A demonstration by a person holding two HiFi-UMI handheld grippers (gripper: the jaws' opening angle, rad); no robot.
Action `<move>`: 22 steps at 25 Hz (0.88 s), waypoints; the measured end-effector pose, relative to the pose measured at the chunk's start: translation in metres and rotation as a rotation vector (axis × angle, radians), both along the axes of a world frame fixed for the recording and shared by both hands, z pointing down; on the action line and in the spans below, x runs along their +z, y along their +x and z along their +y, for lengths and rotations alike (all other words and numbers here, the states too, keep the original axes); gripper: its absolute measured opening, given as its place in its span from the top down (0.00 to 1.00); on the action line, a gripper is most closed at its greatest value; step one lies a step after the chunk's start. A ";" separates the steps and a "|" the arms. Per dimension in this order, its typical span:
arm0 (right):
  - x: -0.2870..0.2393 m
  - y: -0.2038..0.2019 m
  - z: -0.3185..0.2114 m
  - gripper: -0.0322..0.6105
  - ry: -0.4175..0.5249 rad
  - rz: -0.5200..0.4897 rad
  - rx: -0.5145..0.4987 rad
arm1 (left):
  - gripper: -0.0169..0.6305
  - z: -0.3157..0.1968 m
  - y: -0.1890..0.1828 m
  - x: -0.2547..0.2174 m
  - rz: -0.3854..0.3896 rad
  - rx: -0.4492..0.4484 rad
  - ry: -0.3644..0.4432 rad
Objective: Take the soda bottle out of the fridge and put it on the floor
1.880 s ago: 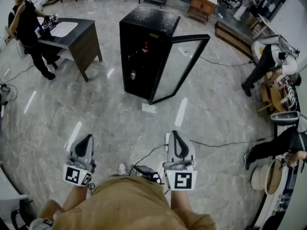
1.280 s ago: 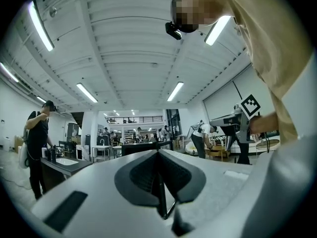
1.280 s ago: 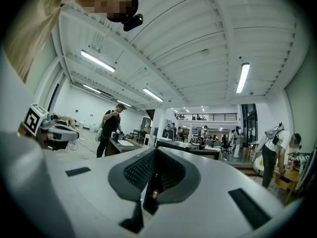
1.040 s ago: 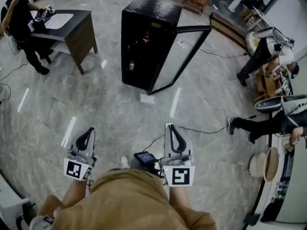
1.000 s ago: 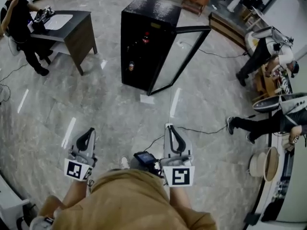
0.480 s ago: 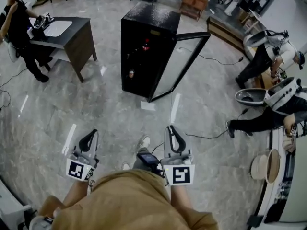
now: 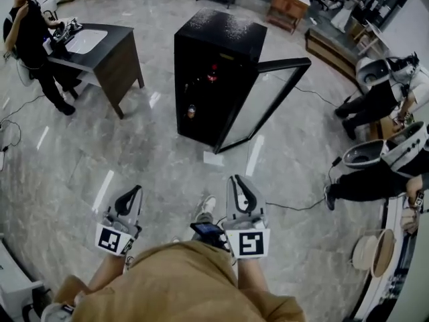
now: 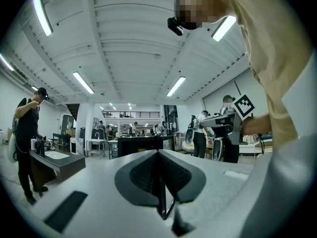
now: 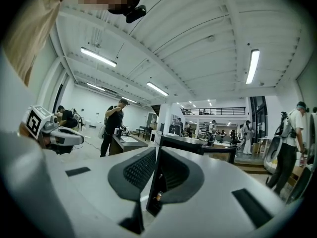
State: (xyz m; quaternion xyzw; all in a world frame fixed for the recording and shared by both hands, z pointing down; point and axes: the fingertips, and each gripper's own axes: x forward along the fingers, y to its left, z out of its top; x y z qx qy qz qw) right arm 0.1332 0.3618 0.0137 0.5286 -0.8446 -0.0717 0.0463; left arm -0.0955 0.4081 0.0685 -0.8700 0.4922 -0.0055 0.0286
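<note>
Closest to me, the left gripper [image 7: 135, 192] and right gripper [image 7: 236, 181] hang low over the floor [image 7: 154, 159]; both have their jaws pressed together with nothing between them. I judge this step to be the walk-up. To do it well I would step over the cable [image 7: 295, 204], approach square to the open side, keep clear of the door [image 7: 268, 102], and part one pair of jaws before reaching in. Further off stands the fridge [image 7: 218, 35], well apart from me, its glass door swung wide. Inside, a dark, red-capped soda bottle [image 7: 212, 73] stands upright on an upper shelf; a smaller item [image 7: 191, 111] sits lower, and I cannot tell what it is.
</note>
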 end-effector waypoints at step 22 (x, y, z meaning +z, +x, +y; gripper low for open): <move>0.028 0.084 -0.271 0.94 -0.093 -0.035 -0.161 | 0.97 -0.257 0.117 -0.008 -0.026 -0.102 -0.022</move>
